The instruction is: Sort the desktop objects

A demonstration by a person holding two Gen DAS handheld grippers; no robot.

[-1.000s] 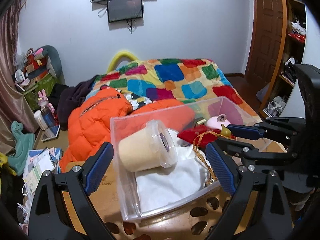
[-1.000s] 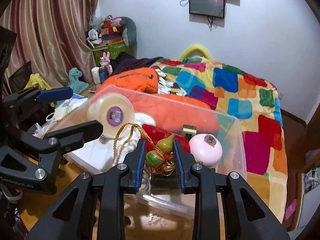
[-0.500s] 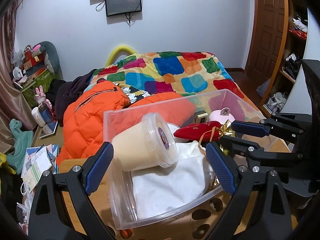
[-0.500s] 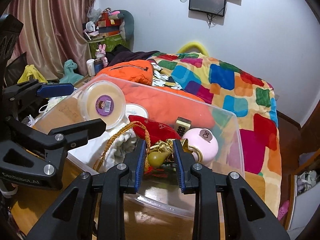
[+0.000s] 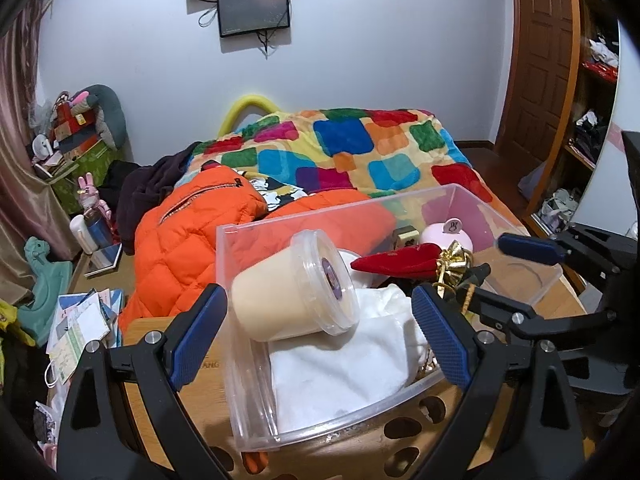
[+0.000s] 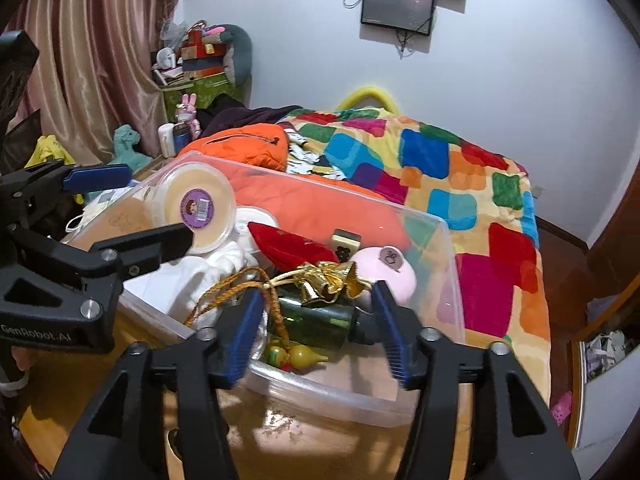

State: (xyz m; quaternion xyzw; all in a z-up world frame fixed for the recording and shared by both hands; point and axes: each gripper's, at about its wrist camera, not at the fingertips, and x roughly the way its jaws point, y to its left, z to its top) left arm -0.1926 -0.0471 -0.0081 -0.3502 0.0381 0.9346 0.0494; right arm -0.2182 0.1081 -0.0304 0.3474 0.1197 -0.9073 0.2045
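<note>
A clear plastic bin [image 5: 236, 320] [image 6: 352, 396] stands on a wooden stool. In it lie a cream lidded tub [image 5: 288, 296] [image 6: 196, 208], a white cloth [image 5: 340, 364], a red pouch [image 6: 288, 244], a pink round case [image 6: 384, 276], a green bottle [image 6: 316, 320] and a small gourd charm [image 6: 296, 356] on a gold cord [image 6: 228, 292]. My right gripper [image 6: 318, 336] is open over the bin's near edge, the gourd charm lying loose between its fingers. My left gripper [image 5: 320, 340] is open and empty, straddling the bin's near end.
The wooden stool top [image 6: 304, 440] has cut-out holes [image 5: 400, 420]. Behind the bin is a bed with an orange jacket [image 5: 192, 236] and a patchwork blanket [image 5: 360, 148]. Papers [image 5: 80, 328] and toys lie on the floor at left. A shelf [image 5: 588, 92] stands at right.
My right gripper opened and let go of the gourd charm, which dropped into the bin. Both grippers drew back a little.
</note>
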